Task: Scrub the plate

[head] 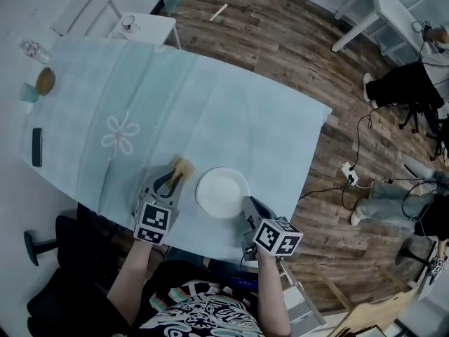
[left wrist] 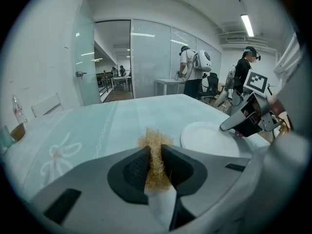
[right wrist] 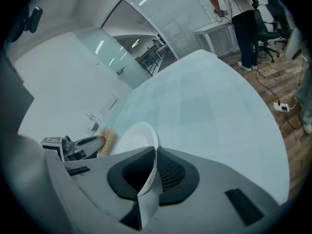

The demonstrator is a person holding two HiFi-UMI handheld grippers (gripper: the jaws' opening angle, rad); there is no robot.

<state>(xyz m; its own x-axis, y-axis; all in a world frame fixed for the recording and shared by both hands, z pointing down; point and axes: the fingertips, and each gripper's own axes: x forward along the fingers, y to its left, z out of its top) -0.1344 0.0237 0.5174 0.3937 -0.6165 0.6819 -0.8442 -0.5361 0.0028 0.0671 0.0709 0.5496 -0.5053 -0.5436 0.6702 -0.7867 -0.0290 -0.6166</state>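
A white plate (head: 222,192) lies on the pale blue tablecloth near the table's front edge. My right gripper (head: 247,203) is shut on the plate's near right rim; in the right gripper view the thin rim (right wrist: 152,167) runs between the two pads. Left of the plate sits a tan fibrous scrubber (head: 183,168), and my left gripper (head: 171,180) is shut on it. In the left gripper view the scrubber (left wrist: 155,155) is squeezed between the dark pads, its tuft sticking out ahead. The plate (left wrist: 209,139) shows to the right there, with the right gripper (left wrist: 229,126) on its edge.
At the table's far left stand a small bowl (head: 45,81), a teal cup (head: 28,93), a clear bottle (head: 34,49) and a dark phone-like slab (head: 36,147). A white chair (head: 105,12) is behind the table. People and desks stand on the wooden floor beyond.
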